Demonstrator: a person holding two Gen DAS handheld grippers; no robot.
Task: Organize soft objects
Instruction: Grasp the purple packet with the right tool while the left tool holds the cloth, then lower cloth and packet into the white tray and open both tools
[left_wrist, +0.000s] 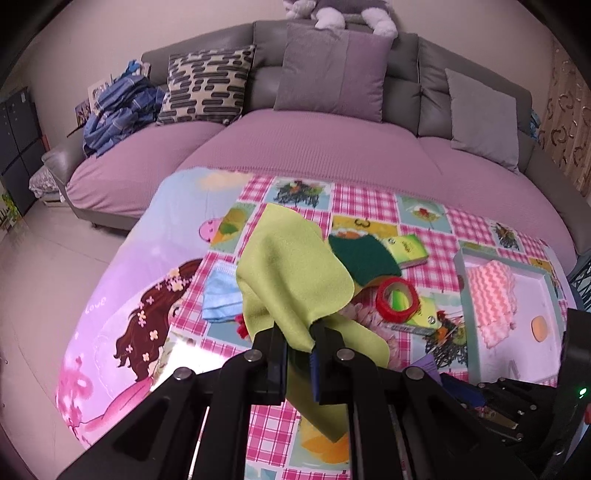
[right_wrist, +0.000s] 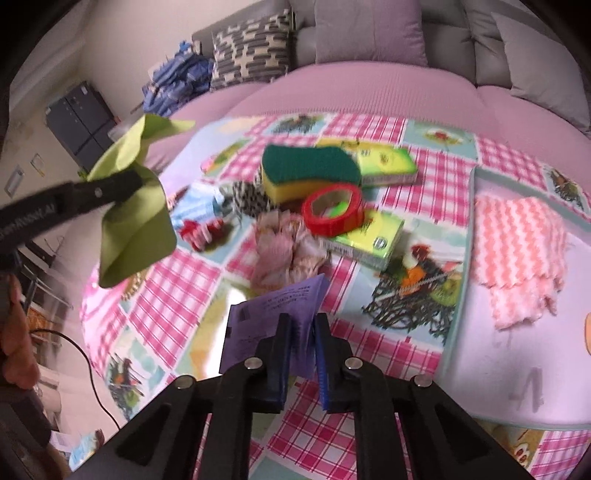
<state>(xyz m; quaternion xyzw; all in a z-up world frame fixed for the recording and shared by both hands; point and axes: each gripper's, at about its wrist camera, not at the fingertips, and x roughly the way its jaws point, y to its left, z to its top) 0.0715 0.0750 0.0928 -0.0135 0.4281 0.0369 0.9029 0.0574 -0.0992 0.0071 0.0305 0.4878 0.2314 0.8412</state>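
Two claws loaded, both lifted off the tabletop (right_wrist: 155, 295). Left claw (left_wrist: 300, 334) clenched on a green cloth (left_wrist: 291, 273), gripped by a low corner, rest of the sheet flopping up and over the fingers. Right claw (right_wrist: 300, 325) clamped on a purple cloth (right_wrist: 273, 314) with small print on it, pinched at its near edge, sheet standing up from the jaws and folded on itself.

Key relation for the coming move: tray (right_wrist: 461, 258) lies to the right, just beside the right claw and well apart from the left. Already in it, a pink wavy towel (right_wrist: 517, 254) filling the far half; near half bare apart from an orange disc (left_wrist: 538, 328) by the right rim. Long axis of tray running away from the cameras, so a short swing rightward over its near left wall probably enough for the purple cloth. Green cloth with the longer trip, across the right claw's path; likely second in turn.

Left on the tabletop, between the claws and the far edge: sponge (right_wrist: 310, 170), red tape roll (right_wrist: 332, 210), two green-yellow packs (right_wrist: 364, 236), face mask (left_wrist: 221, 297), crumpled floral cloth (right_wrist: 284, 251).
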